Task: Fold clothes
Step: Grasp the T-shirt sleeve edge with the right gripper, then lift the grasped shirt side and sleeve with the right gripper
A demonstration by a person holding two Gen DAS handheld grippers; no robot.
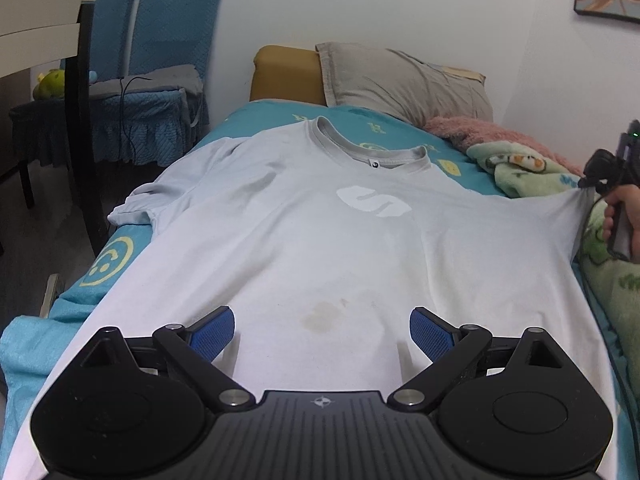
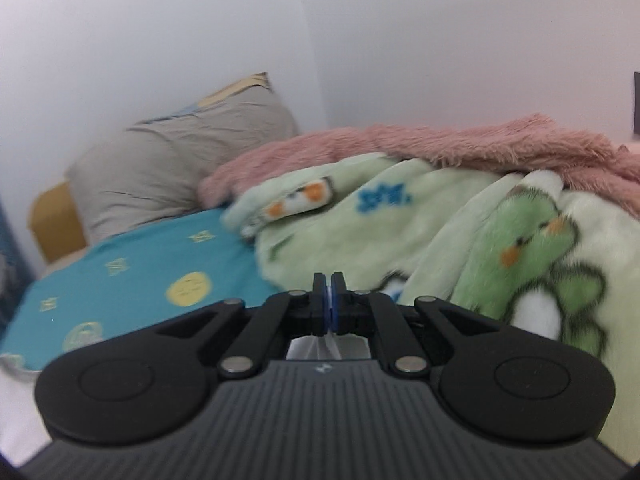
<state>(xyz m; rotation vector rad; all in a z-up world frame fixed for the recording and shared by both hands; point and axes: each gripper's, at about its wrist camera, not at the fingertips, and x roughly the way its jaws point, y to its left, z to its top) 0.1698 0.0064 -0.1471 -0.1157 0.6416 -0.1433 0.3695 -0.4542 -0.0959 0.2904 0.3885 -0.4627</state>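
Note:
A pale grey T-shirt lies face up and spread flat on the teal bed sheet, collar toward the pillow. My left gripper is open and empty, low over the shirt's lower front near a brownish stain. My right gripper is shut on the shirt's right sleeve and pulls it taut toward the right. In the right wrist view the right gripper has its blue pads closed on a thin fold of the pale cloth.
A grey pillow and a tan headboard are at the far end. A pink fluffy blanket and a green cartoon blanket are heaped along the right side by the wall. Blue-covered chairs stand left of the bed.

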